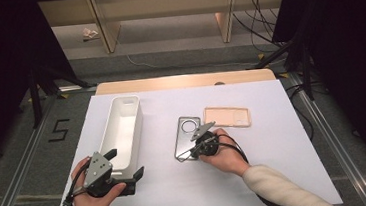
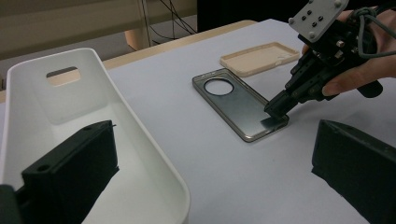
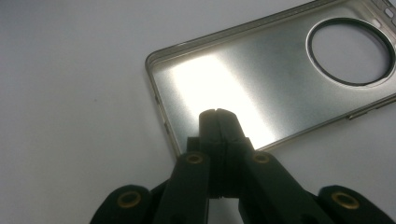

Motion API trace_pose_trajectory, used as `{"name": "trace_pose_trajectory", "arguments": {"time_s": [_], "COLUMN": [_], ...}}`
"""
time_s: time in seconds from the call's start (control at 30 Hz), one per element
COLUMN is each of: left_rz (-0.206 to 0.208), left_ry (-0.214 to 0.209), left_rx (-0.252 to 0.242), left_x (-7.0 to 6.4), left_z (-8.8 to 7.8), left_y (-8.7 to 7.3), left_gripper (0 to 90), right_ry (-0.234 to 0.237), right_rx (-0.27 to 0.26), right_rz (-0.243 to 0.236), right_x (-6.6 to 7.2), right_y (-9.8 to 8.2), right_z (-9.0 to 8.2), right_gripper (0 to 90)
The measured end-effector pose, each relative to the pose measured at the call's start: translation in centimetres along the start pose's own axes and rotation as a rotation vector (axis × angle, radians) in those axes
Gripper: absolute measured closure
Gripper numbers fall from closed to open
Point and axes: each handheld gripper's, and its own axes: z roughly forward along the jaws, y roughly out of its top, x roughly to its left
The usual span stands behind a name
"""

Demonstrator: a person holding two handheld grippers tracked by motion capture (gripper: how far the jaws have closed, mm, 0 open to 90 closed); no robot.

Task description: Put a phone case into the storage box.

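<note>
A grey see-through phone case (image 1: 185, 133) (image 2: 233, 100) (image 3: 261, 79) with a round camera hole lies flat in the middle of the white table. My right gripper (image 1: 194, 151) (image 2: 276, 109) (image 3: 217, 114) is shut, jaws pressed together with nothing between them, its tip down on the inside of the case at the near end. A peach phone case (image 1: 226, 116) (image 2: 259, 58) lies just beyond and to the right. My left gripper (image 1: 121, 171) (image 2: 217, 140) stands open at the near end of a long white bin (image 1: 122, 123) (image 2: 60, 107), one jaw over the bin and one over the table.
The white bin holds nothing that I can see and runs front to back on the table's left half. A wooden strip (image 1: 184, 81) edges the table's far side. Dark stands and cables (image 1: 264, 25) lie on the floor beyond.
</note>
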Motion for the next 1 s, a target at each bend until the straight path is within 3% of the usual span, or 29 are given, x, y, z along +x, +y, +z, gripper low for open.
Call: {"name": "trace_pose_trajectory", "arguments": {"time_s": [0.63, 0.83, 1.0], "left_rz": [-0.001, -0.001, 0.001], "left_ry": [0.0, -0.001, -0.002], "left_rx": [-0.001, -0.002, -0.002], "left_x": [0.0, -0.1, -0.1], "left_z": [0.0, 0.0, 0.0], "left_y": [0.0, 0.0, 0.0], "left_gripper": [0.0, 0.0, 0.0], "right_ry": [-0.007, -0.027, -0.026], "right_rx": [0.068, 0.096, 0.102], "right_rz": [-0.03, -0.061, -0.051], "right_x": [-0.6, -1.3, -1.4], "right_y": [-0.5, -0.8, -0.9], "right_z": [-1.0, -1.6, -1.6], "right_gripper": [90.0, 90.0, 90.0]}}
